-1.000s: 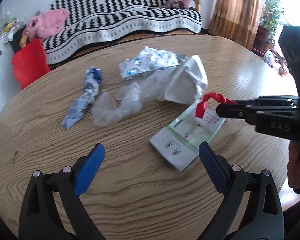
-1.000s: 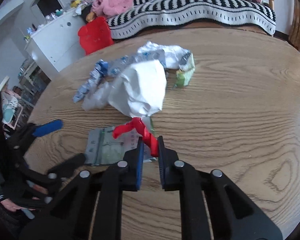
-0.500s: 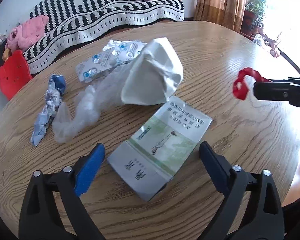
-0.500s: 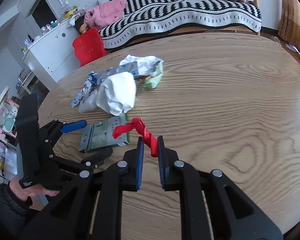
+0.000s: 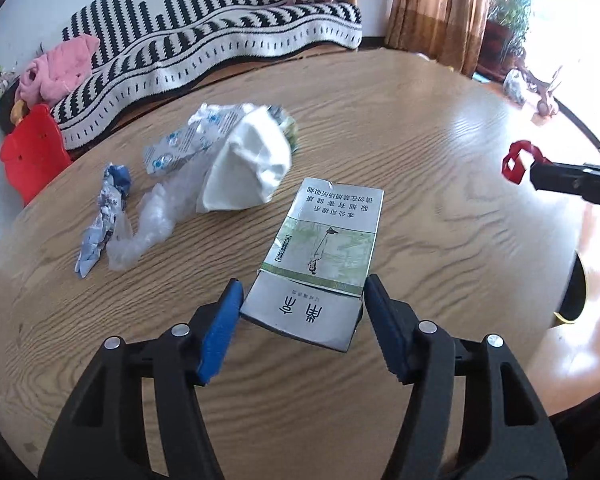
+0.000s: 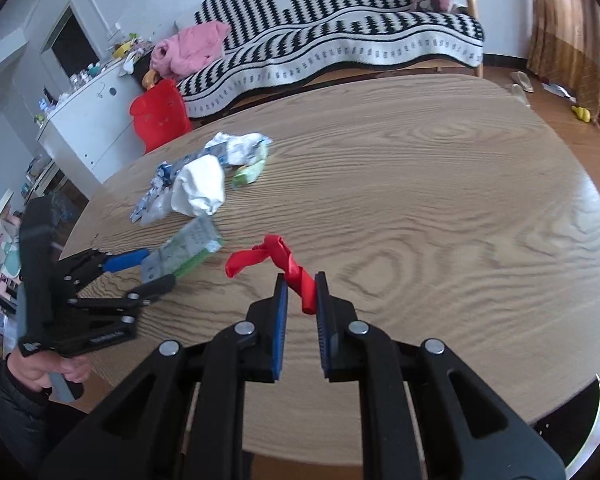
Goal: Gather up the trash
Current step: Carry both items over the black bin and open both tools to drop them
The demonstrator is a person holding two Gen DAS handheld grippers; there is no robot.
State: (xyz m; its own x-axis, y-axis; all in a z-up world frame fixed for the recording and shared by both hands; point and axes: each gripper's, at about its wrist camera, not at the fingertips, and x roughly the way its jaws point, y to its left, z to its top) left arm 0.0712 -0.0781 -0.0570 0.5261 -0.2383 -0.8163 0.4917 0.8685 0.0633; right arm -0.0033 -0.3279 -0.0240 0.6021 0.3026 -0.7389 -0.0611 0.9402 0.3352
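Observation:
A flattened silver-and-green carton [image 5: 324, 248] lies on the round wooden table [image 5: 440, 120]. My left gripper [image 5: 302, 308] straddles its near end. The jaws are closing, the blue pads are at the carton's two side edges, and I see no squeeze. In the right wrist view the left gripper [image 6: 160, 268] is at the same carton [image 6: 188, 246]. My right gripper [image 6: 302, 280] is shut on a twisted red strip [image 6: 276, 252] and holds it above the table. The left wrist view has that red strip [image 5: 516, 162] far right.
Behind the carton lie a crumpled white paper [image 5: 252, 168], clear plastic film [image 5: 152, 220], a blue-white wrapper [image 5: 104, 216], a printed foil pack [image 5: 180, 148] and a green packet [image 6: 250, 172]. A red stool [image 5: 32, 156] and a striped sofa [image 5: 220, 48] stand beyond the table.
The left gripper moved forward over the carton and its jaws narrowed around it. The right gripper lifted the red strip off the carton and carried it away to the right.

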